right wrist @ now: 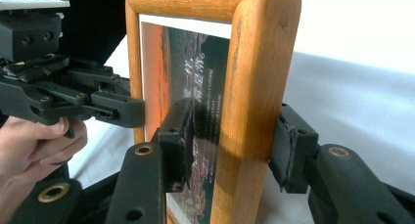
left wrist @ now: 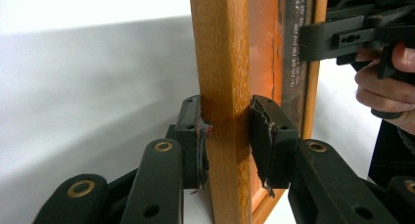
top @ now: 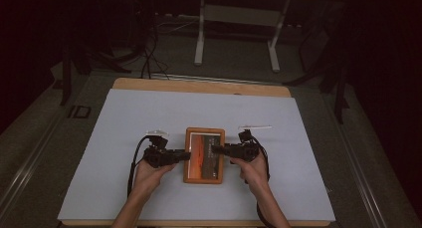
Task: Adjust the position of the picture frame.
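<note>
Forearms enter below; we log the left hand-held gripper (top: 185, 156) and right hand-held gripper (top: 210, 150) each clamped on opposite rails of the rectangular wooden picture frame (top: 204, 155), mid white tabletop (top: 124, 118), presumably steadying it.

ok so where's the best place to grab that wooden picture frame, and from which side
Grip the wooden picture frame by its long side rails, coming in level from the left and right. It lies flat on the white table cover, and each rail is a narrow bar the jaws can straddle. The left gripper and right gripper already pinch opposite rails this way, which looks stable.
</note>
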Demonstrator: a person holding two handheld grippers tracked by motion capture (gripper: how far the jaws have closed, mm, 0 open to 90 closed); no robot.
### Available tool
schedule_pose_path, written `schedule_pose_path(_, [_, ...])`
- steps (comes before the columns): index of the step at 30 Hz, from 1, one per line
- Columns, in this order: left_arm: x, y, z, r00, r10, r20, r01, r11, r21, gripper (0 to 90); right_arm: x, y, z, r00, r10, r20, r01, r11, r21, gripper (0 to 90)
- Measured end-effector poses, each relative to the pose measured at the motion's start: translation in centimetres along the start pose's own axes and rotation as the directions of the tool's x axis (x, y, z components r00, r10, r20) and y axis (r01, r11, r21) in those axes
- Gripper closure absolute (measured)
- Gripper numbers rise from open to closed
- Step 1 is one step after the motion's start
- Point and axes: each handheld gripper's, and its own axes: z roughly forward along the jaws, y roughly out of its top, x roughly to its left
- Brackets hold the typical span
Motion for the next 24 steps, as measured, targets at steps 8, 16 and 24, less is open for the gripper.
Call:
schedule_pose_path(8, [0.0, 0.1, 0.8, 0.9988, -0.047, 0.011, 0.047, 0.9989, 0.008, 67.5, -0.8, 0.0, -0.3, 0.9991, 0.042, 0.005, -0.042, 0.999, 0.003, 54.8])
schedule_pose_path(16, [0.2, 0.1, 1.9, 0.9990, -0.031, -0.031, 0.032, 0.9994, 0.016, 61.3, -1.7, 0.0, 0.8, 0.9960, 0.082, 0.036, -0.083, 0.996, 0.016, 50.7])
schedule_pose_path(24, [0.7, 0.1, 2.7, 0.9958, -0.079, -0.048, 0.080, 0.9960, 0.038, 57.8, -2.3, 0.1, 1.9, 0.9911, 0.117, 0.063, -0.119, 0.992, 0.035, 47.0])
